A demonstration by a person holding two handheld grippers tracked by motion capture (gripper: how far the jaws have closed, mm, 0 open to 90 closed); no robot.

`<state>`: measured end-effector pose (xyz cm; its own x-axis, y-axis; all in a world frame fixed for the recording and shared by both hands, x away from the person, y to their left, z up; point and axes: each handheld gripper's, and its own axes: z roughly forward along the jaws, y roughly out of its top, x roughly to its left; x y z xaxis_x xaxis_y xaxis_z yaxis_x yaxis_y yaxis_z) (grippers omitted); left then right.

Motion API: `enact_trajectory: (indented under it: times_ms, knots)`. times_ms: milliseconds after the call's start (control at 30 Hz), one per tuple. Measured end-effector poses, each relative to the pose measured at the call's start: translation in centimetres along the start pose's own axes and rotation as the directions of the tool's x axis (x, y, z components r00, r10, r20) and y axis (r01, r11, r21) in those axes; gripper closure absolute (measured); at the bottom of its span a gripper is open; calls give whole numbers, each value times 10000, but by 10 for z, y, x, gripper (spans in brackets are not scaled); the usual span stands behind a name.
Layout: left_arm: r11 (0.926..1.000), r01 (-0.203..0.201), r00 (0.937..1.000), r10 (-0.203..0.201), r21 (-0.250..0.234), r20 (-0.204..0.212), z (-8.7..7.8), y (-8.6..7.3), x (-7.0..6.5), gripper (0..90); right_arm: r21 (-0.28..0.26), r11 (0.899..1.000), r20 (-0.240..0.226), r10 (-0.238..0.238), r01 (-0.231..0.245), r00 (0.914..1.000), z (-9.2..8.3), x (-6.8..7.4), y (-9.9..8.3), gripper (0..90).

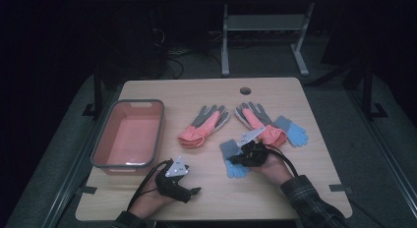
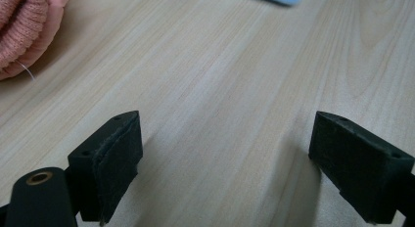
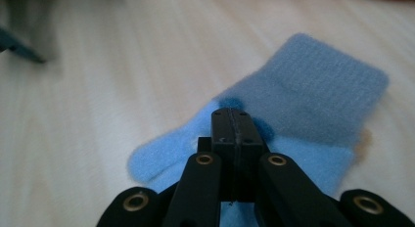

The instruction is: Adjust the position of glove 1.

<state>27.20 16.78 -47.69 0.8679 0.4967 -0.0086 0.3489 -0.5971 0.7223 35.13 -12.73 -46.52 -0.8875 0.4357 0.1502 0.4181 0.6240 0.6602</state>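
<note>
R gripper [image 3: 234, 117] clenched, pressing blue glove [image 3: 303, 104], nothing pinched; L gripper [image 2: 225, 153] released, idle. Reopen R, straddle cuff, nip fabric, then lift.

The bin [image 1: 127, 134] sits at the table's [image 1: 305, 184] left; two glove pairs [image 1: 203, 124] lie side by side at centre; one mitten [image 1: 293, 131] lies right of them, another [image 1: 230, 159] nearer the person, under the right gripper [image 1: 244, 155]; the left gripper [image 1: 189, 191] rests before the bin.
</note>
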Motion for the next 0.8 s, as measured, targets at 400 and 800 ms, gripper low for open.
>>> enact_trajectory:
  times_ms: [400,800]
  knots:
    - [10000,0,10000,0,0,-1,0,0,0,119,257,9977,-664,-607,625,9959,-18,38,-27,897]
    - [9999,-81,10000,81,61,-28,0,1,1,120,-829,9954,851,548,-478,9949,-34,9,-13,898]
